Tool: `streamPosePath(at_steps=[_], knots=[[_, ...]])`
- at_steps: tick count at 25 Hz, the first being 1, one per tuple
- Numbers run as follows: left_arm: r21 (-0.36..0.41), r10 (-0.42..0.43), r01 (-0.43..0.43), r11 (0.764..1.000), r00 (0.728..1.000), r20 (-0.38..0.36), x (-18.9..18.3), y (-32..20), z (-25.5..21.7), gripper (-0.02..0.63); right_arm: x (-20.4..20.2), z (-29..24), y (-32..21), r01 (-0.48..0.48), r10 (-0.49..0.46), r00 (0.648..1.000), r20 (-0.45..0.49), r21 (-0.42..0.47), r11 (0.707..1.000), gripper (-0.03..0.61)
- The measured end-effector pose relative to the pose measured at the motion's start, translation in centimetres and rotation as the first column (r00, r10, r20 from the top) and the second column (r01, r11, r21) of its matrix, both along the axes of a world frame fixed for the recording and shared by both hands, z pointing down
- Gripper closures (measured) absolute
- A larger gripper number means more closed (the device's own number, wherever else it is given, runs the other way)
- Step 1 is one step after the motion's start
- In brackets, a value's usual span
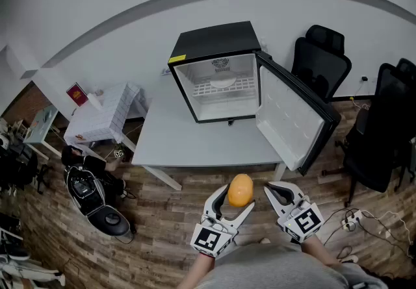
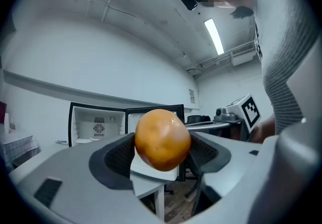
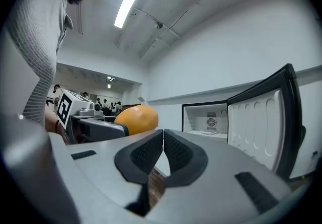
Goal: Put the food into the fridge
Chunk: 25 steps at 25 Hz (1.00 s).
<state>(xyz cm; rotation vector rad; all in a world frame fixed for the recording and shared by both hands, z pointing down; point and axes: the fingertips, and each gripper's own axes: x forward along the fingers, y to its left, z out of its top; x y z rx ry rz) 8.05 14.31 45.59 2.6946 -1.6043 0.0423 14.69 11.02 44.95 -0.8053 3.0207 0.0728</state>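
**Orange** (image 1: 240, 189): round fruit, clamped between the pads of the left gripper (image 1: 236, 199), jaws spread wide and pressing on both flanks. Carried low in front of the body, well short of the table (image 1: 188, 145), apparently for transport toward the fridge.

**Right gripper** (image 1: 278, 188): jaws closed pad to pad on nothing. Parked just beside the left one, seemingly idle because the door needs no pulling.

**Fridge** (image 1: 214, 44): small black unit standing toward the table's far side. Door (image 1: 289, 115) swung out to the right, white interior exposed. Wire shelf (image 1: 224, 88) inside, carrying something pale, too small to identify.

**Status, by judgement:** fruit secured but not yet inside. Next move calls for a forward reach over the table, level through the opening and clear of the door's inner face.

**Office chairs** (image 1: 322, 57): right of the fridge, out of the likely path.
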Motion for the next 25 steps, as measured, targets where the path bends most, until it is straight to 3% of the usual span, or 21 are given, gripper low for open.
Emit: streamPosePath(at_steps=[10,15,19,25], knots=[[0.079,0.03,-0.028,0.996,0.999,-0.03,-0.5,-1.6,-1.0,0.264,-1.0,-0.4,-1.2,-0.006,0.006,1.0,0.004,0.0,1.0,0.563],[0.059,0.03,-0.028,0.998,0.999,-0.036,-0.8,-2.2,-0.6,0.264,-1.0,-0.4,-1.8,-0.016,0.016,1.0,0.0,0.001,1.0,0.563],[0.05,0.026,-0.025,0.998,0.999,-0.036,-0.8,-2.6,-0.5,0.264,-1.0,-0.9,-2.1,0.001,0.0,0.999,0.052,-0.019,1.0,0.563],[0.089,0.028,-0.024,0.996,0.999,-0.038,-0.2,-3.1,-1.1,0.264,-0.6,-0.8,-2.8,0.006,-0.005,0.999,0.052,-0.024,1.0,0.561]])
